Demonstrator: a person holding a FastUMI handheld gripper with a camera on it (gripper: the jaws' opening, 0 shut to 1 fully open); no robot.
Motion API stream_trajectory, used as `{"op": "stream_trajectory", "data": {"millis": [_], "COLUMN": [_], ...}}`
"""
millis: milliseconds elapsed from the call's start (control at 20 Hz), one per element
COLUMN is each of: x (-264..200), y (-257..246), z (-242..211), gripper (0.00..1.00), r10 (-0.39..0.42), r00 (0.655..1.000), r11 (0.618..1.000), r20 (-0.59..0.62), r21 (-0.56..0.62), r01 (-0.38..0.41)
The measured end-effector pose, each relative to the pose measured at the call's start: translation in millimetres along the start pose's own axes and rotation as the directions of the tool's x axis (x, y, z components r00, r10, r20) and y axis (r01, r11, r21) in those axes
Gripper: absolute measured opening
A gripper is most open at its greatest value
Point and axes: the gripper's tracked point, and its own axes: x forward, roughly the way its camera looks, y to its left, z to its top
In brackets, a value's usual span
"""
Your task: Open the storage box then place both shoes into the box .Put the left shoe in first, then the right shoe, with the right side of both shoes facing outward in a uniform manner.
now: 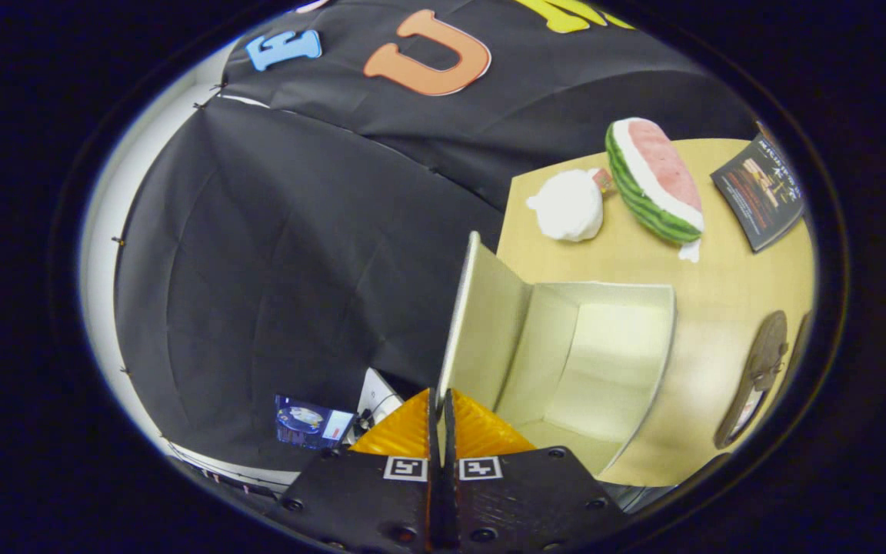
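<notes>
The cream storage box [604,346] lies open on the wooden table [727,269], its inside bare. Its lid [481,323] is swung up and stands on edge, and the lid's thin free edge runs down into the slit between my fingers. My gripper [441,400] is shut on that lid edge. Beyond the box, a dark brown shoe [758,377] lies on the table with its sole side showing. A sliver of a second shoe [801,338] shows just past it.
A watermelon-slice plush [654,181], a white plush [567,205] and a dark booklet [758,192] lie on the table beyond the box. Off the table's side, near my fingers, are a blue card [308,422] and a white device [378,396] against the black cloth.
</notes>
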Motion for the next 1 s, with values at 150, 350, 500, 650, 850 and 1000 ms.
{"op": "stream_trajectory", "data": {"millis": [150,350,500,650,850,1000], "x": [34,70,89,93,84,69], "y": [15,22,9,11,-24,-60], "z": [-2,-1,0,1,5,8], "gripper": [0.00,0.01,0.05,0.30,0.74,0.94], "r10": [-0.006,-0.025,-0.101,-0.097,-0.201,-0.298], "r00": [1.000,1.000,0.995,0.995,0.979,0.950], "r11": [1.000,0.998,0.993,0.994,0.979,0.945], "r20": [-0.013,-0.013,-0.001,0.016,0.040,0.088], "r21": [0.026,0.060,0.060,0.046,-0.033,-0.115], "r01": [0.006,0.026,0.101,0.096,0.202,0.307]}}
